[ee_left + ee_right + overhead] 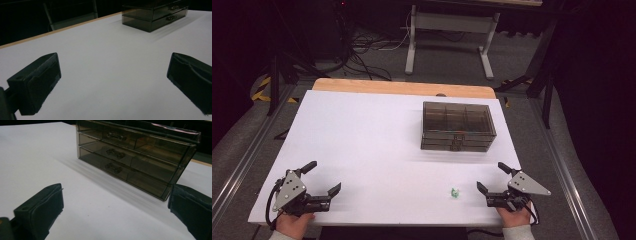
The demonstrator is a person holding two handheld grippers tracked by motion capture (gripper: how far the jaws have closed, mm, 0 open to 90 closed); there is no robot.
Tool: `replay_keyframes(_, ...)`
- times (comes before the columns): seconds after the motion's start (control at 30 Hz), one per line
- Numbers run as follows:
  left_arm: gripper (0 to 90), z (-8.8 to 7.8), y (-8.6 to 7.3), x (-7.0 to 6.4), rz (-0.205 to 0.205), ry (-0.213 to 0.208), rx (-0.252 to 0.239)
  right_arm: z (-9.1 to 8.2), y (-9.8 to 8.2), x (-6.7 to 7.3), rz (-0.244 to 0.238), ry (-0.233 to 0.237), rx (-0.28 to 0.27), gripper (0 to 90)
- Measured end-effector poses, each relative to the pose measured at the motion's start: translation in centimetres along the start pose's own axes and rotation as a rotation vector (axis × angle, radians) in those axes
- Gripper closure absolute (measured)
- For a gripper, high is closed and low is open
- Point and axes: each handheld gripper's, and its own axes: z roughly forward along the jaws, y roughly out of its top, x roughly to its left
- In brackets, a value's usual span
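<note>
At the near edge of the white counter (362, 135), the left hand-held gripper (323, 177) and the right hand-held gripper (492, 177) rest at opposite corners, well apart, each with jaws spread wide and nothing between them. A smoky transparent drawer box (458, 126) stands toward the far right of the counter, its three drawers shut in the right gripper view. A small green object (454, 192) lies on the counter near the right hand-held gripper, untouched.

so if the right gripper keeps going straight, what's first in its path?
Probably the drawer box: it sits dead ahead between the open jaws of the right gripper, with bare table before it. Depth is hard to judge.
</note>
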Motion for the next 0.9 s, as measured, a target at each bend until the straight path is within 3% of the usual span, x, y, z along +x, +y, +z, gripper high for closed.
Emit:
replay_keyframes(0.5,0.3,0.04,-0.04,0.08,-0.022,0.002,0.013,-0.01,-0.1,-0.17,0.011,0.009,-0.009,0.0)
replay_keyframes(0.9,0.2,0.16,-0.07,0.05,-0.017,0.001,0.021,0.05,-0.11,-0.19,0.016,0.012,-0.009,0.0)
